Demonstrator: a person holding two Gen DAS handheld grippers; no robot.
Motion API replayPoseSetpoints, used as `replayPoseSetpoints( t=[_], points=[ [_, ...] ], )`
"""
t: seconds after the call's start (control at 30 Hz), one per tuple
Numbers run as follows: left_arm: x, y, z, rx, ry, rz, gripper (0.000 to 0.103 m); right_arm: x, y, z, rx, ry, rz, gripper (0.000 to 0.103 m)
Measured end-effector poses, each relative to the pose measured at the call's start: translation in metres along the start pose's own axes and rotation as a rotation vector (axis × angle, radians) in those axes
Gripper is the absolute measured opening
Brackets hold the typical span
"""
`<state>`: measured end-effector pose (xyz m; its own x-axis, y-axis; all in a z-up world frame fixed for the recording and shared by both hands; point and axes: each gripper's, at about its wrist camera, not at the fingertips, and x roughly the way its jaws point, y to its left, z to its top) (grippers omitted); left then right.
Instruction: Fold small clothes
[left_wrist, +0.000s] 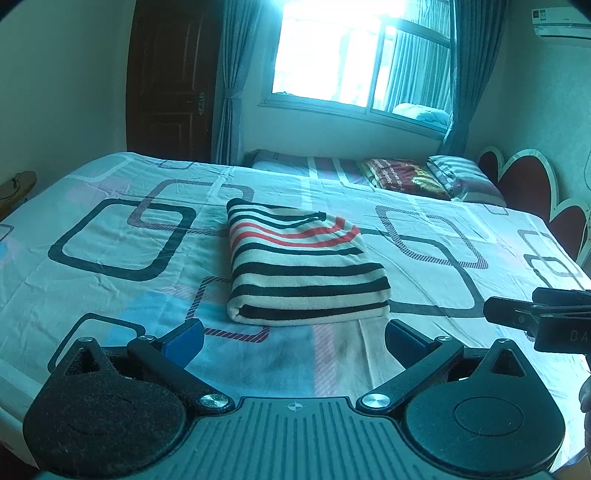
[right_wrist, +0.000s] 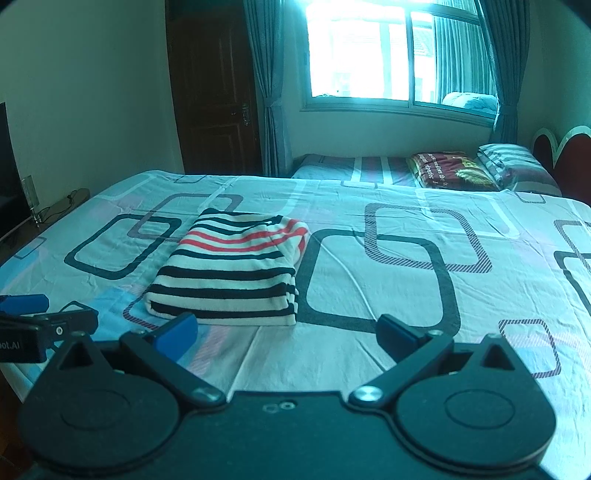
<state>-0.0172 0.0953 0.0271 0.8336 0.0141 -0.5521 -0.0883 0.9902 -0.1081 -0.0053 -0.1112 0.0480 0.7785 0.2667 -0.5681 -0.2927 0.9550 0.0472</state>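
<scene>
Striped top (left_wrist: 303, 266) lying folded on the bed (left_wrist: 110, 236).

White, black and red bands are running across the top (right_wrist: 229, 269), which is sitting as a neat rectangle on the patterned sheet, near the bed's front edge. Left claw (left_wrist: 293, 338) is hovering just short of it with blue pads spread wide, gripping nothing. Right claw (right_wrist: 286, 332) is hanging likewise, spread and empty, off the top's right corner. Pillows (right_wrist: 517, 162) are lying beneath the window (right_wrist: 399, 55).
</scene>
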Motion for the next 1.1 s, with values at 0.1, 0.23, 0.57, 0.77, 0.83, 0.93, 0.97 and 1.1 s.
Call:
replayPoseSetpoints(
  t=[0.1,0.23,0.57,0.77,0.83,0.93,0.97,1.1],
  points=[
    [0.0001,-0.0008,-0.0002,0.000,0.000,0.000,0.103,-0.0004,-0.0003,-0.0003,-0.001,0.001,-0.001,0.102],
    [0.0001,-0.0010,-0.0002,0.000,0.000,-0.001,0.103,-0.0005,-0.0005,-0.0001,-0.004,0.002,0.000,0.102],
    [0.0032,-0.0019,-0.0013,0.016,0.016,-0.001,0.103,0.0005,0.0002,0.0001,-0.003,0.004,0.001,0.102],
    [0.0027,-0.0015,-0.0004,0.015,0.010,-0.002,0.103,0.0025,0.0022,0.0009,-0.006,0.005,0.000,0.102],
    [0.0021,-0.0008,-0.0005,0.010,0.008,0.000,0.103,0.0033,0.0033,0.0013,-0.008,0.002,0.000,0.102],
    [0.0022,0.0000,-0.0003,0.006,0.009,0.000,0.103,0.0035,0.0054,0.0009,-0.010,0.002,-0.001,0.102],
    [0.0022,0.0001,-0.0003,0.006,0.009,0.000,0.103,0.0034,0.0055,0.0008,-0.011,0.002,-0.001,0.102],
    [0.0021,-0.0003,-0.0004,0.009,0.009,-0.001,0.103,0.0032,0.0054,0.0004,-0.010,0.004,-0.001,0.102]
  ],
)
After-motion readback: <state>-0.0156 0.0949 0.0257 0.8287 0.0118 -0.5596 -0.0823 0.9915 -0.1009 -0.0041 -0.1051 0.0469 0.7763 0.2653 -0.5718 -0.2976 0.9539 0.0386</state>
